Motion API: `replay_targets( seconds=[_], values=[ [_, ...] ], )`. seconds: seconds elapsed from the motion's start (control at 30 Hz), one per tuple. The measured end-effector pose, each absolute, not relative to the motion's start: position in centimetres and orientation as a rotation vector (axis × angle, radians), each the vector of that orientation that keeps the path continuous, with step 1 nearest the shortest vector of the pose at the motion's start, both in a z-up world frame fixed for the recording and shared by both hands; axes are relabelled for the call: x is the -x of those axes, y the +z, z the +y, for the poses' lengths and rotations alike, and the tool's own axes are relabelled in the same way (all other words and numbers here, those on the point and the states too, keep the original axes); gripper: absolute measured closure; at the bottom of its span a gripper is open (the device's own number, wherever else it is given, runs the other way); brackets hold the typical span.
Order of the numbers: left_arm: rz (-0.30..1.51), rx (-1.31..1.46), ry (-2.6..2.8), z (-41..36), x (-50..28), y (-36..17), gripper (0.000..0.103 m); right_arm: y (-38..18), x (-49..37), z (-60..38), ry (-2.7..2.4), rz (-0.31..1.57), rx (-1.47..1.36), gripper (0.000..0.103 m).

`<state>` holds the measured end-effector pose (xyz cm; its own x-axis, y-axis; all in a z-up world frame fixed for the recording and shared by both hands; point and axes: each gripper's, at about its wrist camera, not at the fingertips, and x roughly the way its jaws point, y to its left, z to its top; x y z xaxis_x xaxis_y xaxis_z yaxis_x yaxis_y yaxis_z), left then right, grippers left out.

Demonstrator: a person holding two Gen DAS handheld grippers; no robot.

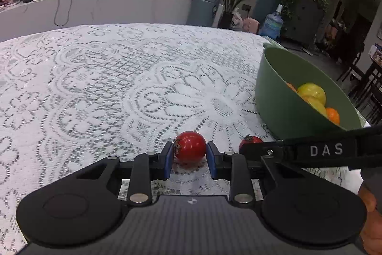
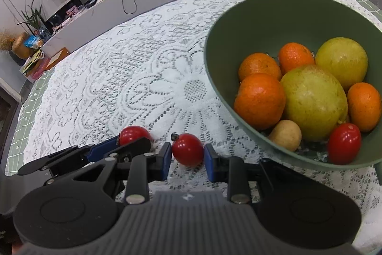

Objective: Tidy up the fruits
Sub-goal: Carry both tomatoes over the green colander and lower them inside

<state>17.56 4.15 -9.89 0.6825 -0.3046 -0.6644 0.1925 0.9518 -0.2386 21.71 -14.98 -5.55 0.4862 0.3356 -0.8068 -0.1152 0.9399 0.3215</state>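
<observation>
My left fingers (image 1: 169, 160) have their blue pads pinched on a small red tomato (image 1: 190, 146) that sits on the lace tablecloth (image 1: 107, 87), one pad against each side of it. My right gripper (image 2: 188, 159) has its pads pressed the same way on a second tomato (image 2: 187, 149), also down on the cloth, its dark stem end pointing up and to the left. From the right wrist view the left gripper (image 2: 114, 147) comes in from the left, its tomato just beside mine, the two fruits near each other but apart. The green bowl (image 2: 222, 23) stands to the right of both tomatoes, close to them on the same cloth. Inside it I count four oranges (image 2: 260, 100), two large yellow-green fruits (image 2: 312, 102), a small pale round one (image 2: 286, 135) and one more red tomato (image 2: 343, 142) near the front wall. From the left wrist view only the bowl's outer wall and the tops of a few fruits show.
</observation>
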Motion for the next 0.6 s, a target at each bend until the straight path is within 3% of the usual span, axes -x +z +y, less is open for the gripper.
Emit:
replay_targets(
  seconds=[0.6],
  values=[
    [0.637,0.199,-0.153,3.6,-13.5,-3.2,0.071,0.7,-16.8,-17.0,0.418,0.759,-0.184,0.077]
  ],
)
